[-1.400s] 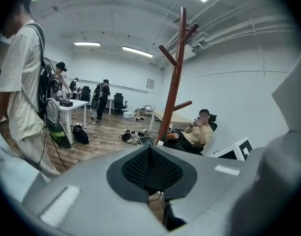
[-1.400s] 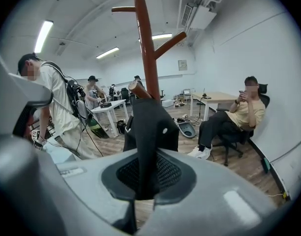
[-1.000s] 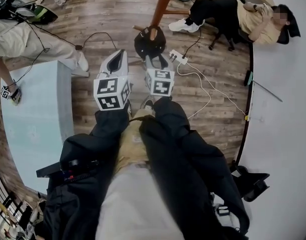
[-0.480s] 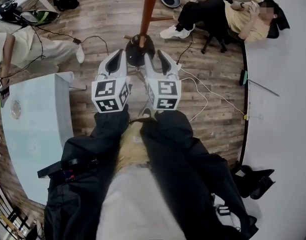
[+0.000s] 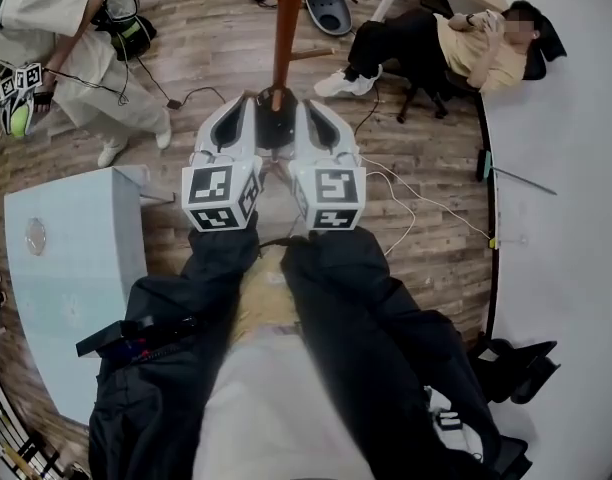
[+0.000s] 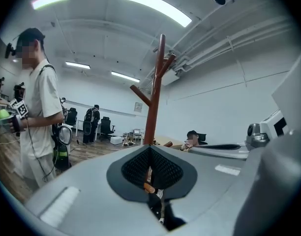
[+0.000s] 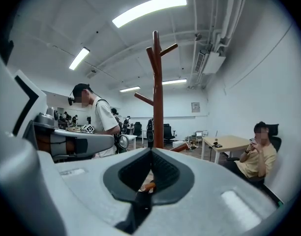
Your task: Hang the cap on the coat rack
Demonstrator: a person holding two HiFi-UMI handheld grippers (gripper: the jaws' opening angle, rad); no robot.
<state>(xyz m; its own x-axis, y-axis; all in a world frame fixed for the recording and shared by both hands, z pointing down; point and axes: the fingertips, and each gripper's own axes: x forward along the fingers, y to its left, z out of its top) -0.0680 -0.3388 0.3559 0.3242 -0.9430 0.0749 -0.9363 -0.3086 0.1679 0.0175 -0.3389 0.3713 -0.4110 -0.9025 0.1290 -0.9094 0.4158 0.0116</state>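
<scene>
I see the left hand-held gripper (image 5: 242, 106) and right hand-held gripper (image 5: 311, 108) as pale grey shells with dark ribbed pads (image 6: 138, 168), each topped by a white cube (image 5: 223, 196) of black square markers. Black jacket sleeves (image 5: 206, 278), a tan top (image 5: 258, 303), and possibly light grey trousers (image 5: 271, 408).

Left gripper (image 5: 238, 113) and right gripper (image 5: 314, 113) side by side, tips flanking black cap (image 5: 274, 128) at coat rack (image 5: 286, 28) pole's near end. Seated person (image 5: 456, 43) far right.
</scene>
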